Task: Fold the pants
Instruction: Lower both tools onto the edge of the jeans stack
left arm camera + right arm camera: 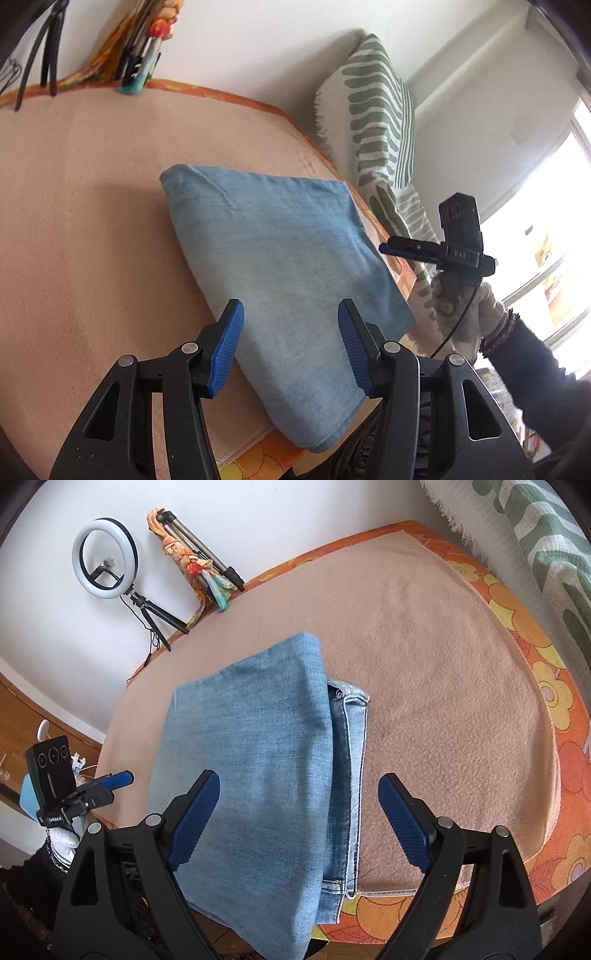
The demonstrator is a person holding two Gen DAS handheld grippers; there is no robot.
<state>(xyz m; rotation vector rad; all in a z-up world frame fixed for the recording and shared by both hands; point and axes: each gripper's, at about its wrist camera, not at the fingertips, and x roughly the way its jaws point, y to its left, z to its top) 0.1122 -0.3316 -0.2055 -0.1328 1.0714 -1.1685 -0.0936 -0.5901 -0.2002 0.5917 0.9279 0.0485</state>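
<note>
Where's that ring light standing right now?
In the right wrist view the ring light stands upper left on its small tripod, against the white wall, just left of the scarf-wrapped tripod, behind the bed's far edge.

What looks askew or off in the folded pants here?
The folded pants overhang the near edge of the blanket, and the top layer sits offset, leaving a hemmed edge exposed along one side. Nothing is spilled or damaged.
</note>
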